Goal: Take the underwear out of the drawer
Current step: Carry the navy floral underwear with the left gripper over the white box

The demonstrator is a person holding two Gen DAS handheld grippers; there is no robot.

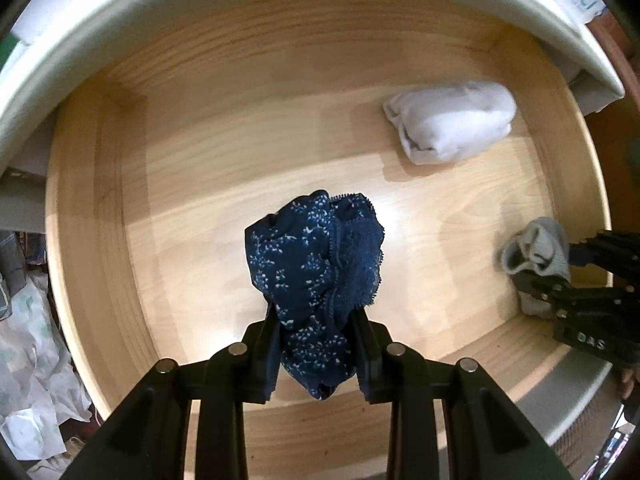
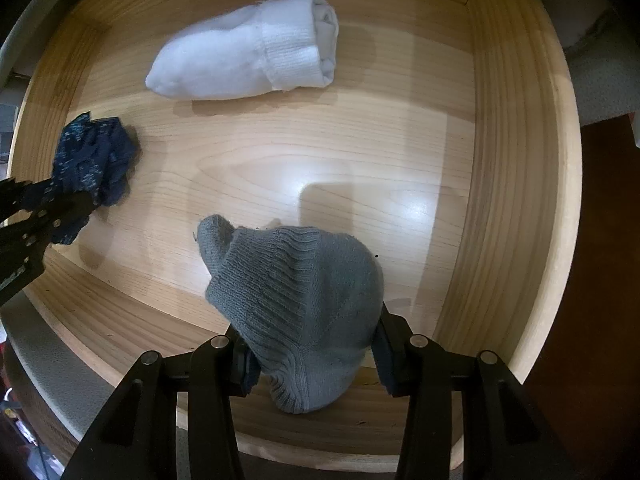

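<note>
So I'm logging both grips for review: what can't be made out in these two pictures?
- Left wrist view: the left gripper's pad faces, buried in the navy underwear.
- Right wrist view: the right gripper's pads, covered by the grey sock.
- Both views: the drawer front, cut off by the bottom edge and gripper bodies.
- Left wrist view: the white sock roll, slightly blurred.

Navy white-sprigged underwear (image 1: 316,264), grey sock (image 2: 300,300), white sock (image 2: 244,56)

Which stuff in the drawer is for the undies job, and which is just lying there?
For the job: blue floral underwear, shut in the left gripper; wooden drawer.

Just there: grey sock, shut in the right gripper; folded white socks.
</note>
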